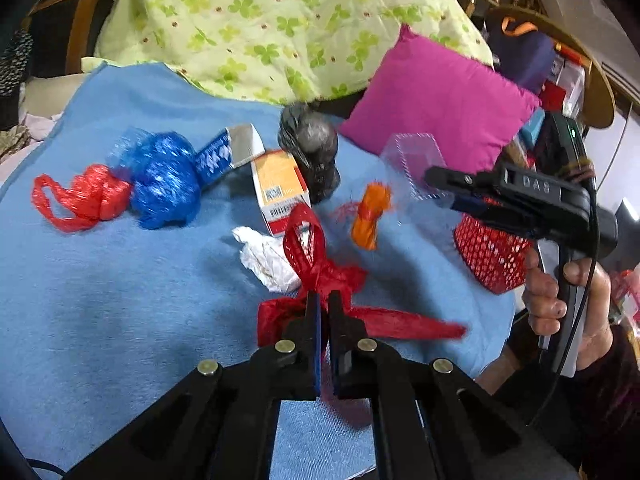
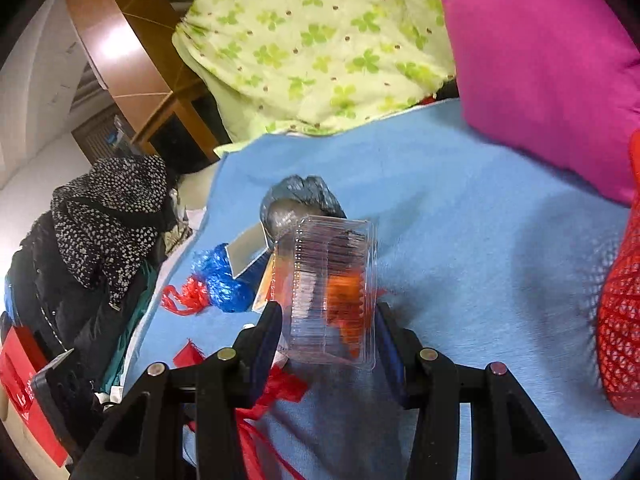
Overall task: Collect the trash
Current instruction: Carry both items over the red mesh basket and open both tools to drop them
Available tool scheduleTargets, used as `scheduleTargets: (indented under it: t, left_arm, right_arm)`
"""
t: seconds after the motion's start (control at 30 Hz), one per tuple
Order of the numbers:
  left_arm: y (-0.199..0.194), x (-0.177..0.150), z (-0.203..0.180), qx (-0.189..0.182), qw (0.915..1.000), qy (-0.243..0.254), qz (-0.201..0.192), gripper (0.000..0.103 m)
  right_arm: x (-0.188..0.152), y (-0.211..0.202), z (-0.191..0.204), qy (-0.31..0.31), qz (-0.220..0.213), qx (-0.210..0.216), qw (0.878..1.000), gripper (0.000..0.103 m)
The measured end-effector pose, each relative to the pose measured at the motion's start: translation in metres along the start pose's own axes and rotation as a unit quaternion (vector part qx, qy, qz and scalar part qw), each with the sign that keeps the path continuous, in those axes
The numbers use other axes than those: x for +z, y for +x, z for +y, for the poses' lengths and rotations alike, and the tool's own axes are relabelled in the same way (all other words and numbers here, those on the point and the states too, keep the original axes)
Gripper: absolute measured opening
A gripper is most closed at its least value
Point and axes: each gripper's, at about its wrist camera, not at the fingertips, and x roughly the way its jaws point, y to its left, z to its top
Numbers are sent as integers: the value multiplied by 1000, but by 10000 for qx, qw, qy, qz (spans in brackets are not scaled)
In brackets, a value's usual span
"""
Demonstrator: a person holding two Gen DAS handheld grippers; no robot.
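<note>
Left wrist view: our left gripper point(image 1: 324, 300) has its jaws pinched tight on a red mesh bag point(image 1: 316, 276), gripping the bunched middle while loops and tails hang loose over the blue blanket point(image 1: 120, 320). We judge the mesh feather-light, limp and snag-prone; the gathered knot is the sound place to hold it, since a stray strand would likely slip through. More trash lies ahead on the blanket: a red bag point(image 1: 84, 198), a blue bag point(image 1: 166, 184), a carton point(image 1: 280, 192), a black bag point(image 1: 310, 148), a white tissue point(image 1: 268, 258) and an orange scrap point(image 1: 370, 214). A red basket point(image 1: 492, 258) sits at the right, beside the hand point(image 1: 568, 300) that carries our right gripper point(image 1: 436, 178).

Right wrist view: the right gripper point(image 2: 328, 332) holds a clear clamshell box point(image 2: 332, 292) across its width, jaws partly closed with a pad on each side wall. We reckon the box is light, thin, slick and springy. It could crack or squirt free under a hard squeeze, so a gentle hold low on the ribbed side walls suits it. The basket point(image 2: 620, 320) shows at the right edge, the pink cushion point(image 2: 540, 72) beyond it.
</note>
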Motion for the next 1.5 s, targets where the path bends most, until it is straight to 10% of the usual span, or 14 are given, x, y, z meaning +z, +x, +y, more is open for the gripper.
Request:
scheduleTargets:
  t: [0.23,0.47,0.53,0.6,0.8,0.9,0.97,1.2,1.5]
  left_arm:
    - [-22,1,3,281,9988,20,-399,3]
    - [4,-10,-6,660,9966,377,313,6]
    - [7,-15,-13,722,9947,630,381,51]
    - [11,-17,-17,895,9922,785,365,75]
    - [35,-24,-20,1125,9845,1098,779,73]
    - [44,-27,-15,1256,9814,1094,951,29]
    - [44,-27,-10,1207,9832,953,985,20]
    - [5,-16,-49,522,9929,986,415,17]
    - [-5,73,-187,-352,9804,1928,-220,18]
  right_arm:
    - [-1,-27,-2,-124,-301,8,9995,50]
    - [-5,-24,-8,-78,-185,-123,9997,50]
    - [-5,-24,-8,-57,-181,-108,9998,50]
    - [-5,-25,-7,-78,-211,-73,9997,50]
    - [-6,-38,0,-237,-392,-38,9989,50]
    - [-5,-50,3,-295,-506,2,9983,50]
    - [-4,-60,6,-326,-619,38,9975,50]
    - [-7,-115,7,-552,-1283,-40,9902,50]
    - [-22,-221,-56,173,-2594,-826,9621,50]
